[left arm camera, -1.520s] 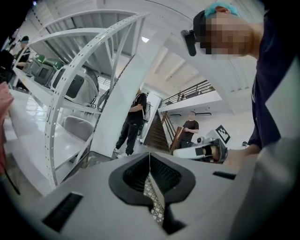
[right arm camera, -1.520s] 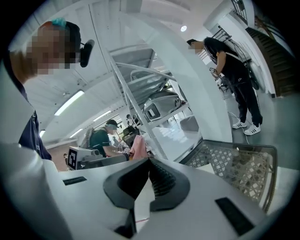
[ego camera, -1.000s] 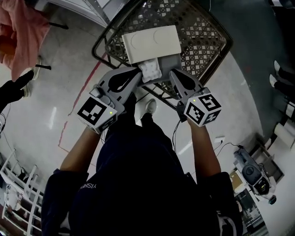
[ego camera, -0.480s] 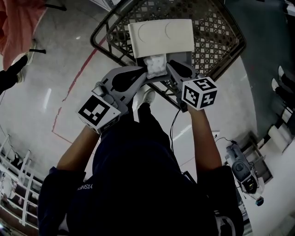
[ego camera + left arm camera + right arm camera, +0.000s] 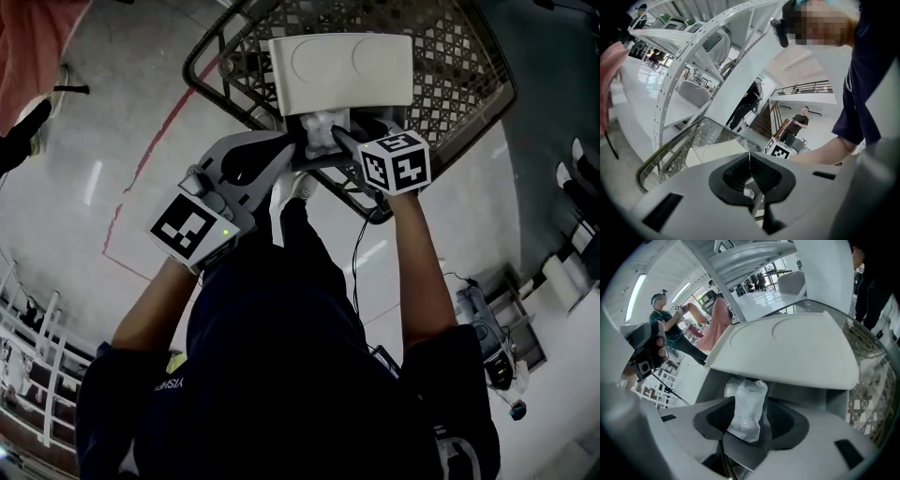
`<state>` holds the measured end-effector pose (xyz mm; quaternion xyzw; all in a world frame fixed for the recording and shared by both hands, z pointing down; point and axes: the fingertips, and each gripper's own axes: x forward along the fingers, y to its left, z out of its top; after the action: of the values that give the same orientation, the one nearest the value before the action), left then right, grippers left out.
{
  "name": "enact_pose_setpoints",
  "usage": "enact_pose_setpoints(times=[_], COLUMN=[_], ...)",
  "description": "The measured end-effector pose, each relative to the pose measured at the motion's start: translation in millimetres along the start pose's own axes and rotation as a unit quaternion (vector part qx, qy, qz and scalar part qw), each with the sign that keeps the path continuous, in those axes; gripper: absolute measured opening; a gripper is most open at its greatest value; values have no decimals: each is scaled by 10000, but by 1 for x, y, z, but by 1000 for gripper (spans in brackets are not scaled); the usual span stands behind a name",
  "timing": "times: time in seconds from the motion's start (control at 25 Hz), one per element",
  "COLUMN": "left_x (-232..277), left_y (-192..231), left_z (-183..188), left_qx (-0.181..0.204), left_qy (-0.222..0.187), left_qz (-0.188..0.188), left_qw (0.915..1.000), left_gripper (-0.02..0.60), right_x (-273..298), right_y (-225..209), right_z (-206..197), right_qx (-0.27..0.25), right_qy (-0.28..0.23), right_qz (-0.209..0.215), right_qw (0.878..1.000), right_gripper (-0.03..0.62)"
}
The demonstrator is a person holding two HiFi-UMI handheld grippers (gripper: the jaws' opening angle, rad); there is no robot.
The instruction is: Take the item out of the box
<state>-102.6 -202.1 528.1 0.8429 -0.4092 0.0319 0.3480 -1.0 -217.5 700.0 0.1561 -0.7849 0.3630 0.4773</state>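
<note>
A white box [image 5: 342,70] with its lid raised sits in a black wire basket [image 5: 450,66]. A crumpled white plastic bag [image 5: 322,127] sticks out at the box's near edge, under the lid [image 5: 787,350]. My right gripper [image 5: 347,139] reaches in from the right. Its jaws are opening, and the bag [image 5: 746,406] stands loosely between the dark pads. My left gripper [image 5: 298,155] comes from the left with its tip by the bag. In the left gripper view its pads [image 5: 759,173] meet in a thin line, and a small white scrap shows below them.
The basket's rim [image 5: 216,89] runs just beyond my grippers. A red line [image 5: 141,159] crosses the pale floor at the left. Equipment and cables [image 5: 487,328] lie at the lower right, a white rail [image 5: 37,347] at the lower left. People stand further off [image 5: 799,124].
Both grippers have moved forward to the box's near edge, the right one turning inward under the lid. Less of the bag shows between them.
</note>
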Motion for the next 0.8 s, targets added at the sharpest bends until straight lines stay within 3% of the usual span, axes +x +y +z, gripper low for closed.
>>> enact_pose_setpoints(times=[0.32,0.4,0.6,0.8], left_x=[-3,-4,-11,-11], left_y=[9,10,2,-11], left_z=[-4,-5,-3,8], left_qx=[-102,-120,-103,50], left_qy=[12,22,18,-51], left_qz=[54,75,92,58], left_qw=[9999,9999,9999,10000], left_gripper=[11,11,11,11], right_x=[20,23,12,-13], right_y=[-6,-3,9,15], right_z=[-12,-13,-11,-3], right_qx=[11,53,179,373], right_qy=[523,554,361,-74], right_qz=[-177,-131,1,77], right_qw=[9985,9984,9992,9992], right_gripper=[207,179,72,47])
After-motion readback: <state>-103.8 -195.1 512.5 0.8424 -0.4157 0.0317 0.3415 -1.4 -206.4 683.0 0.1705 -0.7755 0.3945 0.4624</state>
